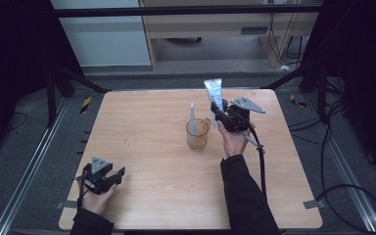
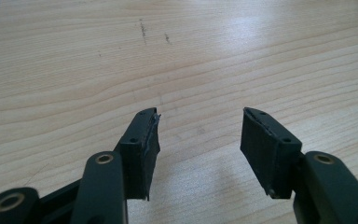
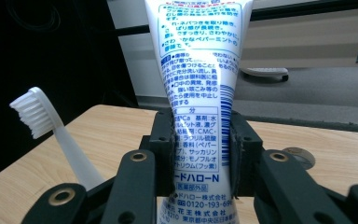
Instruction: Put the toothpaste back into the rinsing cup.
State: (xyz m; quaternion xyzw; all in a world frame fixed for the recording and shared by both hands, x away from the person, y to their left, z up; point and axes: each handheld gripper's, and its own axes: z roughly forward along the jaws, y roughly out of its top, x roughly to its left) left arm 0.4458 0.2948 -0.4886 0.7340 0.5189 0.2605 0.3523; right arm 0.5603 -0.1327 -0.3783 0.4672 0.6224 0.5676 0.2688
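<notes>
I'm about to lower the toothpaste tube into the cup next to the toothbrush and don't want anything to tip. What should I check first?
1. Grip on the toothpaste tube: right gripper is closed on its lower part, tube upright. Ok.
2. Cup upright on the table: ok.
3. Room in the cup: toothbrush stands at its left side; whether the tube fits beside it, cannot tell.
4. Tube lined up over the cup: it is held to the cup's right, not above the opening. Not ok.
5. Left gripper out of the way: open, near the table's front left corner. Ok.
</notes>
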